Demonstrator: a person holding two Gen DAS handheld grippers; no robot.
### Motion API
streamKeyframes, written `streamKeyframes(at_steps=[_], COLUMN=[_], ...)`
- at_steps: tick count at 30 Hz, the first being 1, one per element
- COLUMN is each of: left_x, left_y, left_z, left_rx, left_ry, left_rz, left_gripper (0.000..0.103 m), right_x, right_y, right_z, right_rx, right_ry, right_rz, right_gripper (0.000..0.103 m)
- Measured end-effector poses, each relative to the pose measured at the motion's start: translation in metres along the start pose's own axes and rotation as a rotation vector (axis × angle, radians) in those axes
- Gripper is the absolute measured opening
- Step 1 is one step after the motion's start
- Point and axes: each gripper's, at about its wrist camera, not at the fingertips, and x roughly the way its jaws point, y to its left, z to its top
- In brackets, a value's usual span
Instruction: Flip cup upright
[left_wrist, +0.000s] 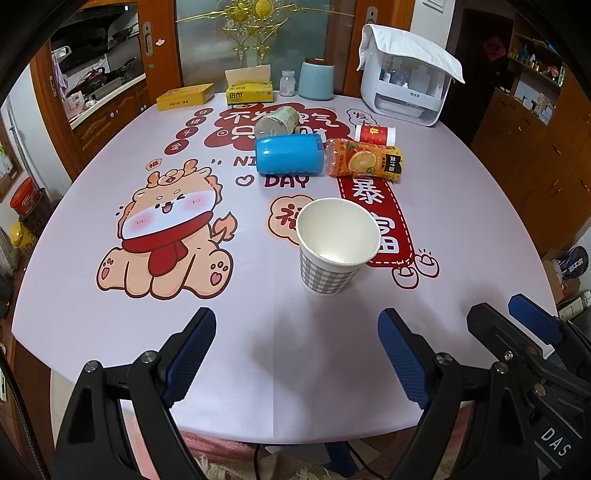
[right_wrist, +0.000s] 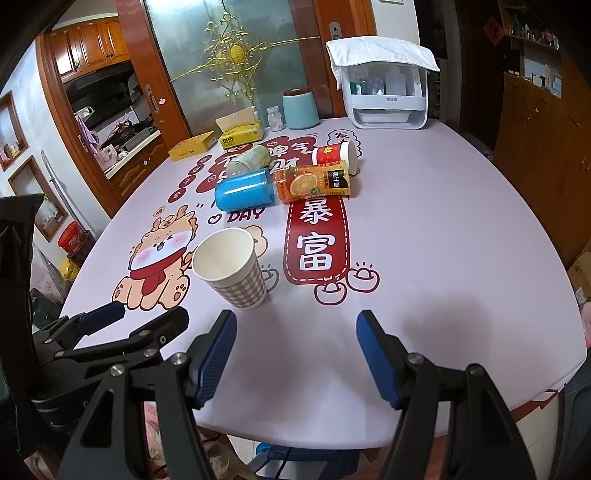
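Observation:
A grey-checked paper cup (left_wrist: 334, 245) stands upright on the table, mouth up and empty; it also shows in the right wrist view (right_wrist: 232, 267). My left gripper (left_wrist: 297, 338) is open and empty, a little short of the cup, near the table's front edge. My right gripper (right_wrist: 295, 338) is open and empty, to the right of the cup. In the left wrist view the right gripper's fingers (left_wrist: 532, 321) show at the lower right. In the right wrist view the left gripper's fingers (right_wrist: 103, 315) show at the lower left.
Behind the cup lie a blue tumbler (left_wrist: 288, 153), an orange juice bottle (left_wrist: 364, 158), a red paper cup (left_wrist: 375, 133) and a glass jar (left_wrist: 277, 121), all on their sides. At the far edge stand a tissue box (left_wrist: 249, 90), a yellow tin (left_wrist: 184, 96), a teal canister (left_wrist: 316, 79) and a white appliance (left_wrist: 404, 86).

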Motion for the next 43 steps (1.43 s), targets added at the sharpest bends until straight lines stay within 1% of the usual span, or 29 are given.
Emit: streamKeyframes(at_steps=[10, 43], left_x=[0.007, 0.012], left_y=[-0.003, -0.004], left_z=[-0.001, -0.001], left_rx=[-0.006, -0.003], left_ry=[0.013, 0.026], left_rz=[0.014, 0.052], left_gripper=[0.088, 0.088], right_x=[0.002, 0.004], right_y=[0.0, -0.003], right_z=[0.0, 0.001], right_rx=[-0.002, -0.01], right_ry=[0.003, 0.001], right_rz=[-0.006, -0.013], right_gripper=[0.068, 0.068])
